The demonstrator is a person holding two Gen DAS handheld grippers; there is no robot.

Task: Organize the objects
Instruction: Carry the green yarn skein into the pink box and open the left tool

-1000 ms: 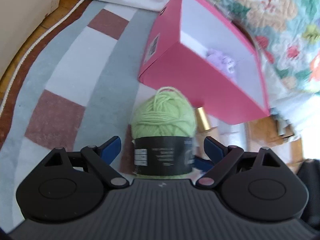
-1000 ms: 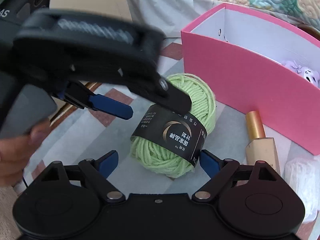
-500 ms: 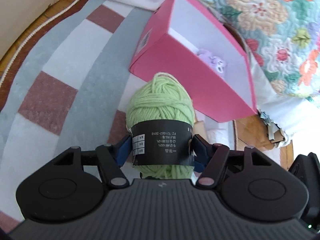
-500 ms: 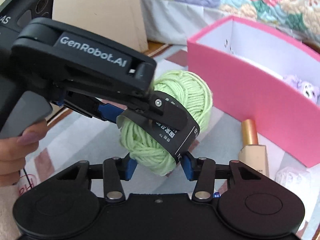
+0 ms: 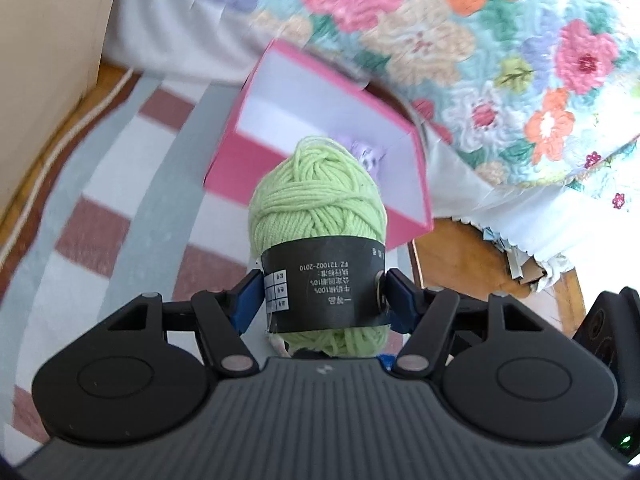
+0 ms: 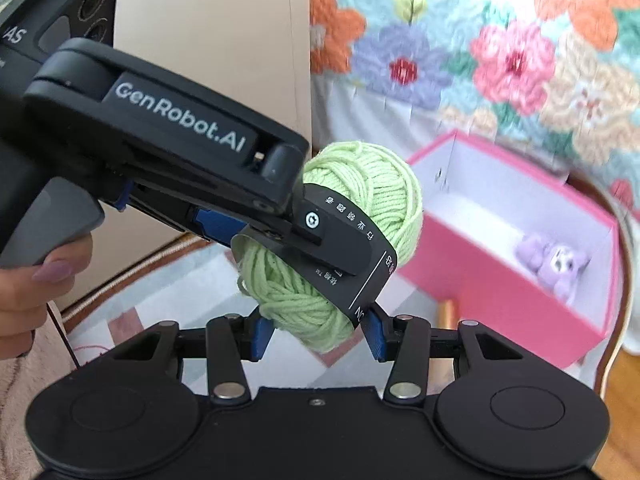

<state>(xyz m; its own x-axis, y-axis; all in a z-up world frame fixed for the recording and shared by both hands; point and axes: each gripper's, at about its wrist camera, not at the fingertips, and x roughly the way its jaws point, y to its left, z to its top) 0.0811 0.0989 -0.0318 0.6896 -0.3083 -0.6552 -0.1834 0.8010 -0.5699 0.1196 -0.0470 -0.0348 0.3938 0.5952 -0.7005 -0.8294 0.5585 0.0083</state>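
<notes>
A green yarn ball (image 5: 318, 200) with a black label band is held in the air by both grippers. My left gripper (image 5: 322, 300) is shut on it at the band. My right gripper (image 6: 316, 334) is shut on the same yarn ball (image 6: 360, 184) from below. The left gripper's body (image 6: 160, 148) crosses the right wrist view from the left. An open pink box (image 5: 328, 120) stands on the rug ahead, below the yarn; a small purple plush toy (image 6: 554, 264) lies inside the pink box (image 6: 500, 300).
A striped grey, white and red rug (image 5: 112, 184) covers the floor. A bed with a floral quilt (image 5: 500, 40) stands behind the box. A beige panel (image 5: 48, 60) is at left. A gold-capped bottle (image 6: 448, 312) lies by the box front.
Both grippers closed on the yarn ball and lifted it off the rug. It now hangs higher, in front of the pink box opening.
</notes>
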